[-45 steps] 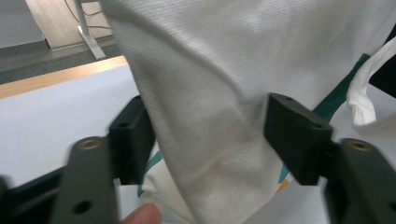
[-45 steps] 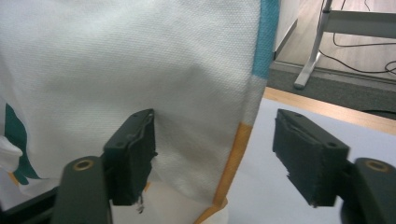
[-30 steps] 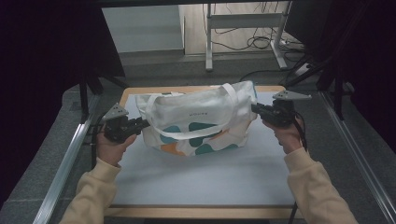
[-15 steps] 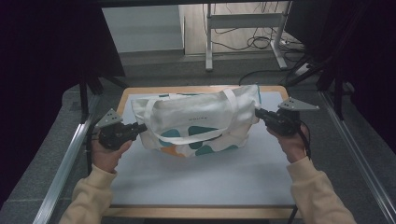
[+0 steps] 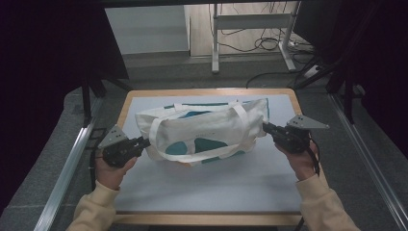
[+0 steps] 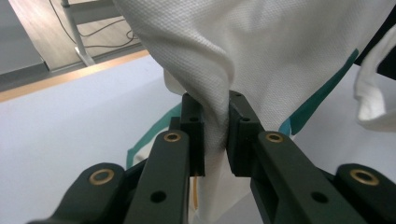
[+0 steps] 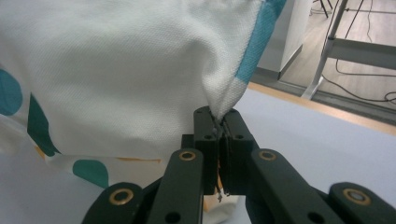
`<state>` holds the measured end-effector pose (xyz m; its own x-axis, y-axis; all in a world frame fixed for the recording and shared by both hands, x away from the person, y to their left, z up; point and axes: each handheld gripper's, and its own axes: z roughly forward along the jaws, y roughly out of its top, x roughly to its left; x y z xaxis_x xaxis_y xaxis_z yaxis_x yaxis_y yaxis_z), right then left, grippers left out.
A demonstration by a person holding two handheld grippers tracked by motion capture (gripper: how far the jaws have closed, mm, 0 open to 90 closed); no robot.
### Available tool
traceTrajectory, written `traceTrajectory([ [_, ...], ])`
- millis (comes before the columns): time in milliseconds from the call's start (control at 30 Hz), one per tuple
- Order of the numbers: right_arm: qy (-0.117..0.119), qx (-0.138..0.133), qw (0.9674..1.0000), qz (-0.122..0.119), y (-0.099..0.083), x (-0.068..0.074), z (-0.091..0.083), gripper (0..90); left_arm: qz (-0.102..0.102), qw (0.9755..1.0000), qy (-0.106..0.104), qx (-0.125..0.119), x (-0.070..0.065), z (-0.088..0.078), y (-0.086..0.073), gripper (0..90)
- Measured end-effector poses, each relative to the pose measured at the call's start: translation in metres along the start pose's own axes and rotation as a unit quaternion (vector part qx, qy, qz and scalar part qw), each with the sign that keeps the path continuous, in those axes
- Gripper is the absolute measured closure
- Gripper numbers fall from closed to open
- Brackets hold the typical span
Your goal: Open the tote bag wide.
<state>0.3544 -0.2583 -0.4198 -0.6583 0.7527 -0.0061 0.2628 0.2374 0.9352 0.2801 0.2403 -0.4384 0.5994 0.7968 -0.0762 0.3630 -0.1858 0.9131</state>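
Frame centre: left gripper (image 5: 142, 142) and right gripper (image 5: 267, 129) are each pinching an end of the tote bag (image 5: 207, 130), jaws clamped tight on cloth, above the bench (image 5: 216, 187).

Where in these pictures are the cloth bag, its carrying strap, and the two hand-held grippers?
Cloth bag (image 5: 211, 127): high view, on its white upper panel.
Carrying strap (image 5: 156, 129): high view, on the loop's left bend.
Left hand-held gripper (image 6: 215, 126): left gripper view, between its jaw tips, on pinched cloth.
Right hand-held gripper (image 7: 218, 126): right gripper view, between its closed tips.
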Motion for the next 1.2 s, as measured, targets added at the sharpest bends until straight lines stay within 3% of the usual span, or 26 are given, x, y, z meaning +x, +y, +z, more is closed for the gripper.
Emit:
traceTrajectory([
  [100, 0.001, 0.008, 1.0, 0.002, -0.012, 0.001, 0.004, 85.6, 0.001, 1.0, -0.001, 0.008, -0.002, 0.005, -0.011, 79.4],
  [233, 0.004, 0.015, 0.9998, 0.011, -0.02, 0.0, 0.009, 85.5, -0.003, 0.9999, -0.002, 0.011, -0.002, 0.007, -0.013, 79.3],
  [600, 0.001, 0.019, 0.9998, 0.005, -0.025, 0.002, 0.011, 85.6, 0.001, 1.0, 0.004, 0.006, -0.004, 0.008, -0.023, 79.4],
  [767, 0.001, 0.025, 0.9997, 0.006, -0.027, 0.001, 0.015, 85.5, 0.011, 0.9998, 0.01, 0.015, -0.005, 0.011, -0.026, 79.5],
  [1200, 0.001, 0.047, 0.9989, 0.007, -0.036, 0.002, 0.023, 85.6, 0.014, 0.9995, 0.014, 0.026, -0.007, 0.017, -0.035, 79.8],
])
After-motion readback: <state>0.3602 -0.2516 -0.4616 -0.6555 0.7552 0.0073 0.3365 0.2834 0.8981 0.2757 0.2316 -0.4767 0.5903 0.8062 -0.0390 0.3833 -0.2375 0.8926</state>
